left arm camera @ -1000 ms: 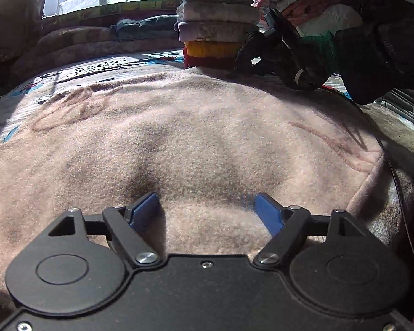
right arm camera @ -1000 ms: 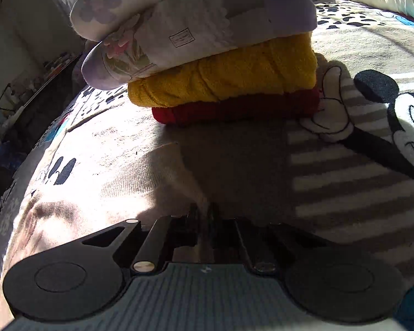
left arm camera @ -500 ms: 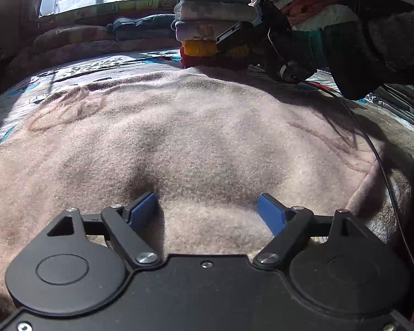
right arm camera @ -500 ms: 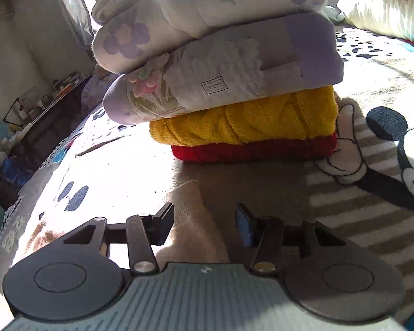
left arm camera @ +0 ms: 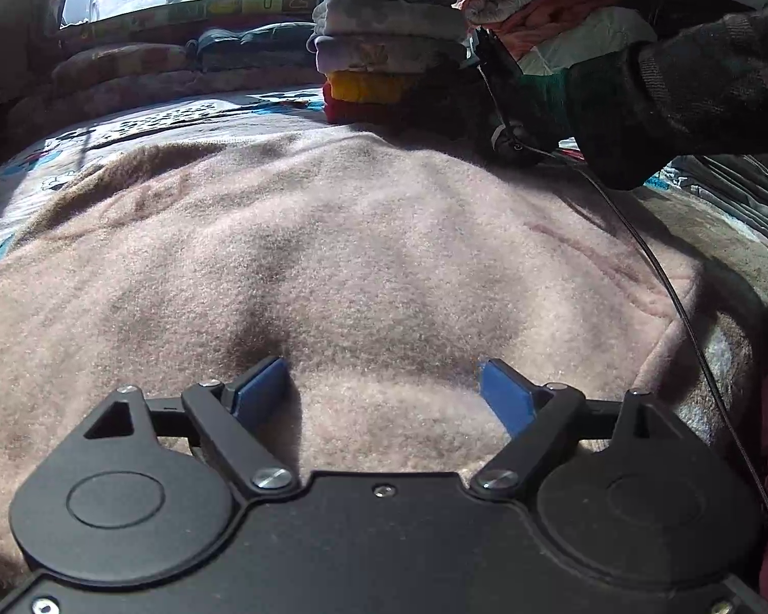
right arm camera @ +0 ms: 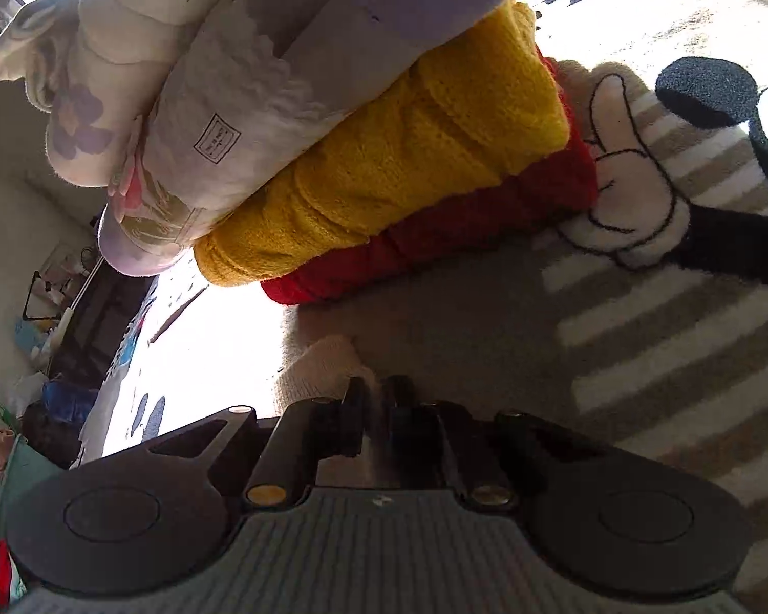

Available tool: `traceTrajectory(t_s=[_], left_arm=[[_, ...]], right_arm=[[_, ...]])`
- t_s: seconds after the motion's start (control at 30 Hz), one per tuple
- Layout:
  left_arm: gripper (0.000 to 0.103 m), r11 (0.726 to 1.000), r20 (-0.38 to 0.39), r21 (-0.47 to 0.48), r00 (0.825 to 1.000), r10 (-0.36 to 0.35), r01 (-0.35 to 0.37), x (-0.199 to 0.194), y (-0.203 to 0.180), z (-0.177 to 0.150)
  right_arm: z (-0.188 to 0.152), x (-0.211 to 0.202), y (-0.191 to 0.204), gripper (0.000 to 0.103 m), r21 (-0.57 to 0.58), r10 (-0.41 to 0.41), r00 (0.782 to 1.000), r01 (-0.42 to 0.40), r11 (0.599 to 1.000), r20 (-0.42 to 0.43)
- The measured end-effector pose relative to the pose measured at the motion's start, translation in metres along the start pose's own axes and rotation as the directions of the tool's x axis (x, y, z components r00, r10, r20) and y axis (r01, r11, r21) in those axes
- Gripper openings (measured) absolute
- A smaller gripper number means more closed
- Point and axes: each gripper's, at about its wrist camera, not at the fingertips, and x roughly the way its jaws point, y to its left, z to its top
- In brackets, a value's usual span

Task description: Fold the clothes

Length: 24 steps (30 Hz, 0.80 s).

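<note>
A fuzzy pink sweater (left arm camera: pixel 363 256) lies spread flat on the bed, and it fills most of the left camera's view. The left gripper (left arm camera: pixel 384 389) rests low on the near part of the sweater with its blue fingers (left arm camera: pixel 261 391) wide apart and nothing between them. At the far edge of the sweater, the right gripper (right arm camera: pixel 376 409) has its fingers pressed together on a small bit of the sweater's edge (right arm camera: pixel 322 368).

Just past that edge stands a pile (left arm camera: pixel 389 46) of folded clothes. It is close in front of the right gripper. A red one (right arm camera: pixel 435 235) is at the bottom, a yellow one (right arm camera: pixel 384 174) sits on it, and pale flowery ones (right arm camera: pixel 261 82) lie on top. A second pile (left arm camera: pixel 542 5) in pink and white sits beside the first pile. Under it all is a cartoon mouse blanket (right arm camera: pixel 665 317). A dark sleeve (left arm camera: pixel 691 97) reaches over the sweater's far right side, and a thin black cable (left arm camera: pixel 660 276) hangs from it across the sweater.
</note>
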Motion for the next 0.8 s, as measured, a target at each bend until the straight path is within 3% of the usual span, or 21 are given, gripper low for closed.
traceTrajectory(t_s=[0.1, 0.2, 0.27, 0.4, 0.5, 0.57, 0.73, 0.8], left_arm=[[0.084, 1.0, -0.003, -0.001, 1.0, -0.001, 0.001, 0.0, 0.001, 0.0], [0.085, 1.0, -0.005, -0.001, 1.0, 0.0, 0.0, 0.001, 0.001, 0.001], [0.085, 1.0, -0.008, 0.0, 1.0, 0.002, -0.002, 0.001, 0.001, 0.002], [0.087, 1.0, -0.012, 0.001, 1.0, 0.007, -0.007, 0.002, 0.0, 0.004], [0.088, 1.0, -0.014, -0.001, 1.0, 0.008, -0.008, 0.003, -0.002, 0.005], [0.089, 1.0, -0.016, -0.003, 1.0, 0.007, -0.007, 0.003, -0.002, 0.005], [0.093, 1.0, -0.016, -0.002, 1.0, -0.006, 0.006, 0.004, -0.002, 0.005], [0.094, 1.0, -0.017, -0.003, 1.0, -0.013, 0.013, 0.004, -0.001, 0.005]], right_arm=[[-0.001, -0.019, 0.026, 0.041, -0.123, -0.08, 0.996, 0.085, 0.989, 0.048], [-0.011, -0.04, 0.056, 0.041, -0.277, -0.139, 0.983, 0.167, 0.946, 0.117], [-0.027, -0.046, 0.082, 0.04, -0.398, -0.133, 0.981, 0.178, 0.9, 0.139], [-0.067, -0.042, 0.142, 0.034, -0.579, -0.032, 0.996, 0.073, 0.812, 0.081], [-0.085, -0.026, 0.183, 0.034, -0.584, 0.071, 0.997, -0.049, 0.81, 0.015], [-0.099, -0.008, 0.22, 0.034, -0.611, 0.107, 0.994, -0.106, 0.784, -0.035], [-0.132, 0.037, 0.294, 0.032, -0.651, 0.158, 0.977, -0.213, 0.729, -0.144], [-0.144, 0.063, 0.303, 0.029, -0.687, 0.098, 0.979, -0.194, 0.701, -0.177]])
